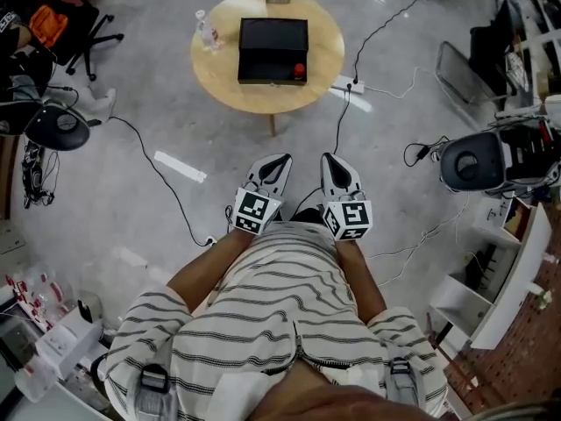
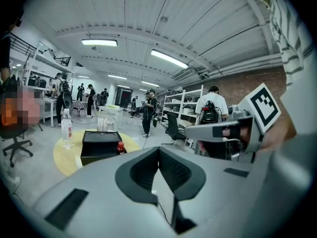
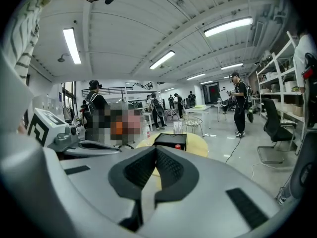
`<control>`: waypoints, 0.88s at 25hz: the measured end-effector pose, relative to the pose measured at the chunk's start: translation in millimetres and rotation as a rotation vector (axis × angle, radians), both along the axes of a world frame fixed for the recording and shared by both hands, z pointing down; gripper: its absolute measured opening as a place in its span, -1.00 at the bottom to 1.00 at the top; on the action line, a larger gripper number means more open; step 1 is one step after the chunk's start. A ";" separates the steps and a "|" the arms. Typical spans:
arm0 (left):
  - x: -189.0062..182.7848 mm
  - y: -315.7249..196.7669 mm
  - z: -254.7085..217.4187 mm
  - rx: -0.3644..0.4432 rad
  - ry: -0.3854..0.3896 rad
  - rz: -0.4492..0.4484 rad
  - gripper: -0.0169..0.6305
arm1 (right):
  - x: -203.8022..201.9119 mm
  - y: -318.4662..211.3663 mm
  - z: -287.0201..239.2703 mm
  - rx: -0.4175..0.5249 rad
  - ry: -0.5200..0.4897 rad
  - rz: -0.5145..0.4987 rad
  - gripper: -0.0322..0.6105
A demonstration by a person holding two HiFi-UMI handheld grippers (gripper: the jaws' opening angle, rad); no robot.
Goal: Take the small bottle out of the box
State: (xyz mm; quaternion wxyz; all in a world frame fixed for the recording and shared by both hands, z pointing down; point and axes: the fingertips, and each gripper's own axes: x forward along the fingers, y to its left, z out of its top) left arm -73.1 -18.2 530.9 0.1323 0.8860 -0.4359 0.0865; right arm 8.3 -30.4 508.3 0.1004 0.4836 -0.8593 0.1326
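Red-capped bottle (image 1: 299, 69) in box (image 1: 273, 49), beyond claws (image 1: 280, 161) (image 1: 330, 161)

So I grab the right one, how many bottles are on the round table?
2. A clear bottle stands at the table's left edge, outside the black box; a small red-capped bottle sits inside it at right. Others may hide inside.

the left hand-held gripper (image 1: 277, 168) and the right hand-held gripper (image 1: 333, 170) are held side by side, close together, in front of the person's waist, pointing forward and slightly down. both pairs of jaws are closed with nothing between them. the bare left forearm (image 1: 203, 268) and right forearm (image 1: 361, 279) reach forward.
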 end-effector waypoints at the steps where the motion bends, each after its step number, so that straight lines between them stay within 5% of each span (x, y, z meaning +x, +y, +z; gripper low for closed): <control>1: 0.6 -3.3 0.0 0.001 0.003 0.002 -0.88 | 2.0 -3.8 0.6 0.001 0.001 0.006 -0.84; 22: 33.8 -110.8 -5.4 0.055 -0.067 -0.114 -0.88 | 18.5 -104.6 -6.2 0.048 -0.024 -0.161 -0.85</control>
